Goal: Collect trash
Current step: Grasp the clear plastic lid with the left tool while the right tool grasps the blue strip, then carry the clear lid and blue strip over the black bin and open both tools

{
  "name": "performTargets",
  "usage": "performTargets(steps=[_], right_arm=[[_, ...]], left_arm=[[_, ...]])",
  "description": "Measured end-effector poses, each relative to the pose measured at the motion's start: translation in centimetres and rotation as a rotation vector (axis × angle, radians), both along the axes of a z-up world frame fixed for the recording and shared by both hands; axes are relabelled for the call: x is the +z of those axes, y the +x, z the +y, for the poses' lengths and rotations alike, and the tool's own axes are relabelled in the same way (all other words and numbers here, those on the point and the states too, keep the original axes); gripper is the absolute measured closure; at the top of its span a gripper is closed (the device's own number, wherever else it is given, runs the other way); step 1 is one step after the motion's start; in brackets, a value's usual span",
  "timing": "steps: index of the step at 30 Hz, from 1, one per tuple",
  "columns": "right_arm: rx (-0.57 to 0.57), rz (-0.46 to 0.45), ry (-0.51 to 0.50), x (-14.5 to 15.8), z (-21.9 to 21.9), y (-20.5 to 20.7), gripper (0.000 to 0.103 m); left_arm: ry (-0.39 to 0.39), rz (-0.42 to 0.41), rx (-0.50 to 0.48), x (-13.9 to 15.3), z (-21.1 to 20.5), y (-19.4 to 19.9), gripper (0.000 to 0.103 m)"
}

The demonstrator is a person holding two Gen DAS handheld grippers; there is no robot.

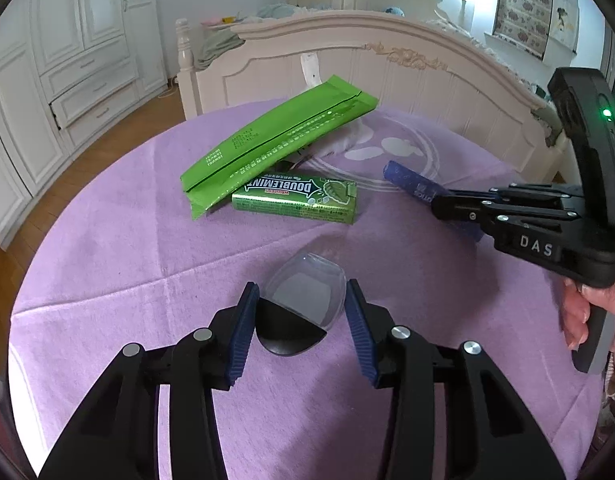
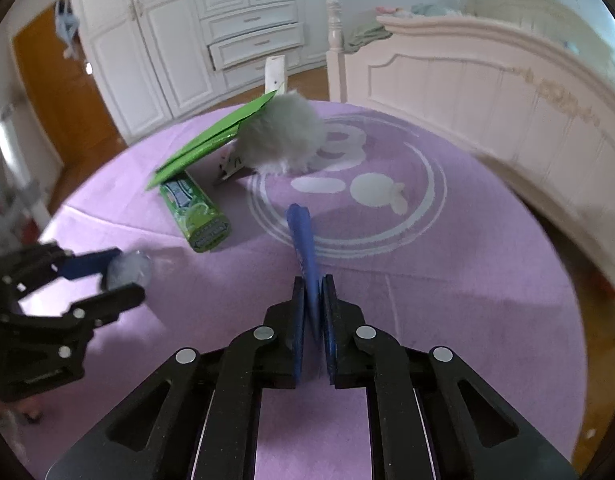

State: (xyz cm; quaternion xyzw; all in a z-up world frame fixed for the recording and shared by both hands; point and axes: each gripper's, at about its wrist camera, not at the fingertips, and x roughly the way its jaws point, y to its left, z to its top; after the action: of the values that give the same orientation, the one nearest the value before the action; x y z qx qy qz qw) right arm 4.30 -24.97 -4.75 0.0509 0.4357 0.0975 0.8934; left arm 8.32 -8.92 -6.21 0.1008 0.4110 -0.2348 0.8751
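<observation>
Behind the gum pack (image 1: 295, 199) a pouch (image 1: 275, 146) leans — the fluff ball (image 2: 281, 134), perhaps propping it, shows only rightward; right gripper (image 2: 314, 304) pinches a blue wrapper (image 2: 303, 236), left gripper (image 1: 301, 312) spread around a clear cup (image 1: 307, 292).

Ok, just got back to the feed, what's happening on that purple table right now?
A person is clearing trash with two handheld claws. The right claw is shut on a flat dark-blue wrapper. The left claw straddles a clear plastic lid with a black segment, pads close beside it but not visibly pressing. A shiny green gum pack, a long bright-green foil pouch and a grey fluffy pom-pom lie untouched on the purple tablecloth.
</observation>
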Motion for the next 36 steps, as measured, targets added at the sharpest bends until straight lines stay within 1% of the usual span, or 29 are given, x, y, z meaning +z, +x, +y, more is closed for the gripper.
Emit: performTargets(steps=[5,10,12,16,25,30,36], right_arm=[[0.027,-0.029,0.073,1.0,0.0,-1.0,0.095],[0.069,-0.003,0.195,1.3,1.0,-1.5,0.095],[0.090,0.004,0.229,1.7,1.9,-1.7,0.095],[0.146,0.013,0.253,2.5,4.3,-2.1,0.095],[0.287,0.040,0.249,4.1,12.1,-1.8,0.095],[0.361,0.065,0.265,4.8,16.8,-1.2,0.095],[0.441,0.091,0.283,5.4,22.5,-0.3,0.095]], left_arm=[[-0.037,-0.011,0.019,0.5,0.9,-1.0,0.060],[-0.065,-0.035,0.063,1.9,2.3,-2.3,0.060],[-0.080,-0.049,0.080,2.5,3.2,-2.9,0.060],[-0.097,-0.080,0.114,3.5,5.1,-4.2,0.060],[-0.102,-0.175,0.266,4.8,11.1,-6.6,0.060],[-0.111,-0.204,0.350,5.1,14.9,-7.4,0.059],[-0.129,-0.218,0.430,5.3,18.9,-8.1,0.059]])
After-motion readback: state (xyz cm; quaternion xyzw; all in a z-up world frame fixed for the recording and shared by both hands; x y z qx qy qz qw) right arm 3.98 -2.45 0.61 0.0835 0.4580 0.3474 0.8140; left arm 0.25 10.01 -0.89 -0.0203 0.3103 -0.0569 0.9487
